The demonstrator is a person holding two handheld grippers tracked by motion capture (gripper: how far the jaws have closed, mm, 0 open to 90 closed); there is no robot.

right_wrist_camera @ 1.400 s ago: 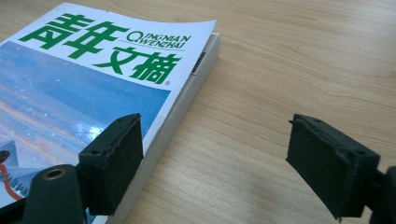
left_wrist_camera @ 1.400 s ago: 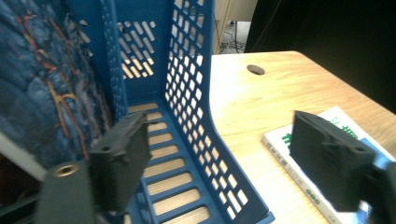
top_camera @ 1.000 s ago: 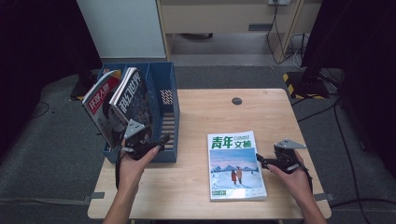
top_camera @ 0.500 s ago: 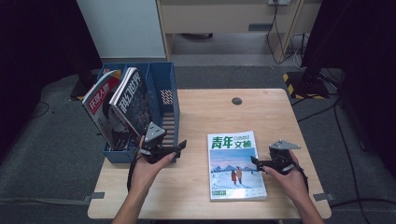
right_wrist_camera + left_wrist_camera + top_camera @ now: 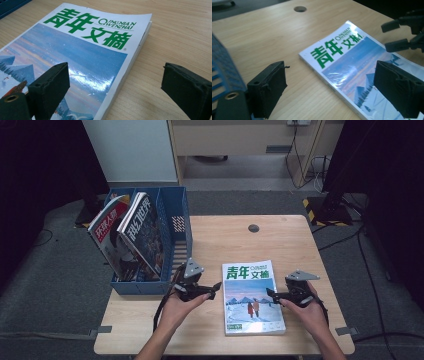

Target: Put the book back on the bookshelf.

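Note:
A magazine (image 5: 252, 297) with green Chinese title lettering and a snowy blue cover lies flat on the wooden table (image 5: 280, 240). My left gripper (image 5: 212, 287) hovers just off its left edge, open. In the left gripper view that edge of the magazine (image 5: 352, 65) runs between the spread jaws of the left gripper (image 5: 334, 90). My right gripper (image 5: 272, 295) is open at the magazine's right edge. In the right gripper view its jaws straddle the magazine's (image 5: 82, 50) edge, with the right gripper (image 5: 117, 87) holding nothing.
A blue file rack (image 5: 175, 235) stands at the table's left edge with two magazines (image 5: 107, 232) leaning in it. A round cable hole (image 5: 253, 228) sits at the table's far middle. The other gripper (image 5: 404, 32) shows at the top right of the left gripper view.
My left gripper has moved right from the blue rack to the magazine's left edge. The right gripper has edged left to the magazine's right edge.

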